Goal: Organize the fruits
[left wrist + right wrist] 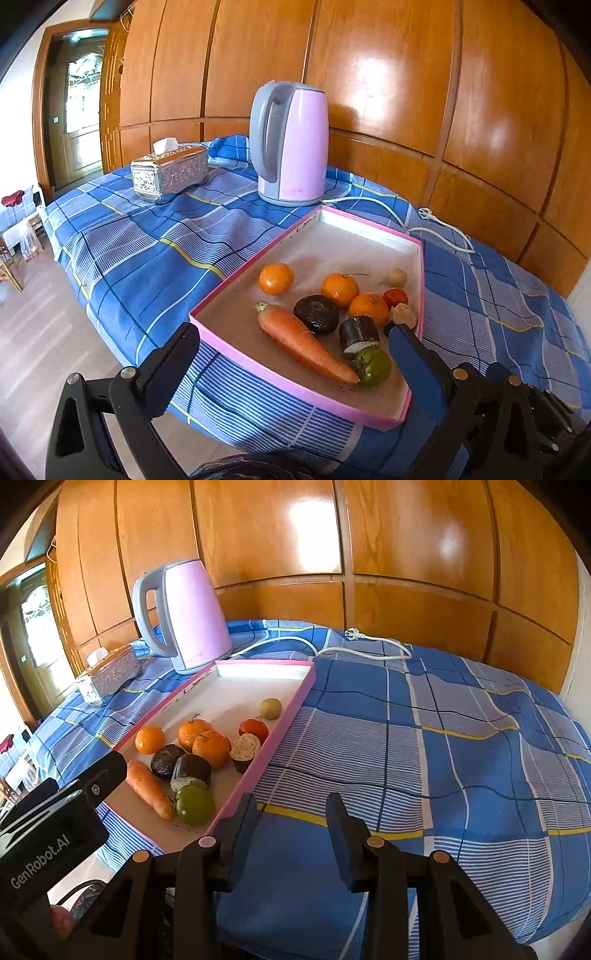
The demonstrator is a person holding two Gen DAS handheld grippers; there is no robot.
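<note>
A pink-rimmed tray [236,275] [295,698] on the blue checked cloth holds three oranges [276,278], a carrot [303,341] [149,788], a dark round fruit [317,314], a cut eggplant piece [359,334], a green tomato [373,365] [194,805], a red tomato [395,297] [254,729] and a small pale fruit [398,277] [270,708]. My left gripper [291,373] is open wide, empty, spanning the tray's near corner. My right gripper [291,823] is open, empty, over the cloth just right of the tray.
A pink electric kettle [291,144] [188,616] stands behind the tray, its white cord and plug [428,221] [354,638] trailing right. A silver tissue box [170,171] sits at the far left. Wooden panelling rises behind; the table edge drops to the floor on the left.
</note>
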